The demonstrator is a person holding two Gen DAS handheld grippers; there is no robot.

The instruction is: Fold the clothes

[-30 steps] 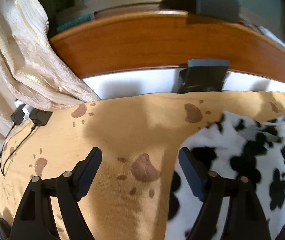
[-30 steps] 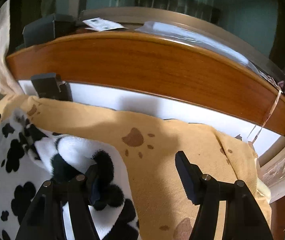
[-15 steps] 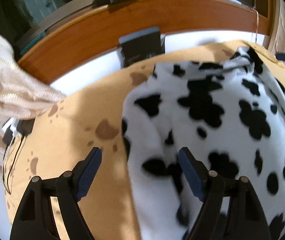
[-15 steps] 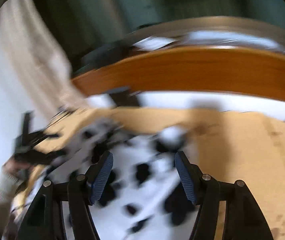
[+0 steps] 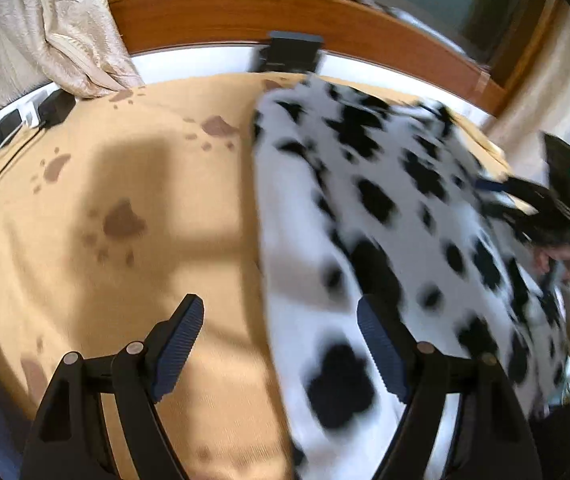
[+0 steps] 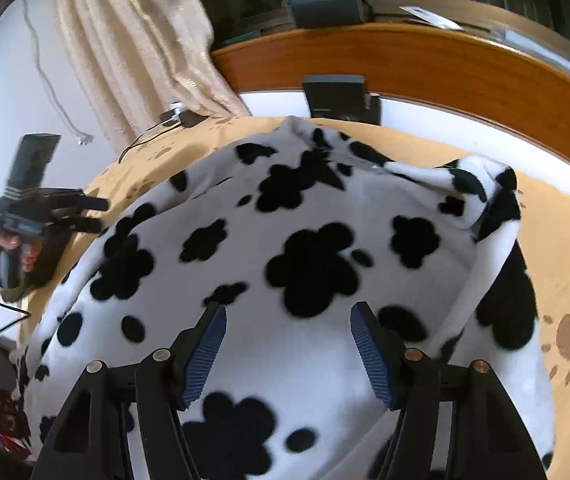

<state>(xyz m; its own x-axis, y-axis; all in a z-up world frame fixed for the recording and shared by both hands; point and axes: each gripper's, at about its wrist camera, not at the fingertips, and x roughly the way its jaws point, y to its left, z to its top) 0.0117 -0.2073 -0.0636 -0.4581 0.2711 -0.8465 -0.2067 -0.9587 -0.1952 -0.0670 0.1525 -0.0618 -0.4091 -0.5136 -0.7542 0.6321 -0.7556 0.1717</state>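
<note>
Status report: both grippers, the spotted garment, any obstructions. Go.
Left gripper open, empty, over garment's edge. Right gripper open, empty, above spotted garment. Garment spread on tan bedspread, one corner flipped over. Nothing blocking.

garment: fleece clothing [image 6: 309,264], white with black paw-shaped blotches
state: spread out, rumpled; one edge folded over at the far right
place: on the tan paw-print bedspread [image 5: 125,208]

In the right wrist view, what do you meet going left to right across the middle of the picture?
Person's hand holding the left gripper → cow-print fleece garment spread flat → its folded-over black-and-white edge → tan paw-print bedcover.
</note>
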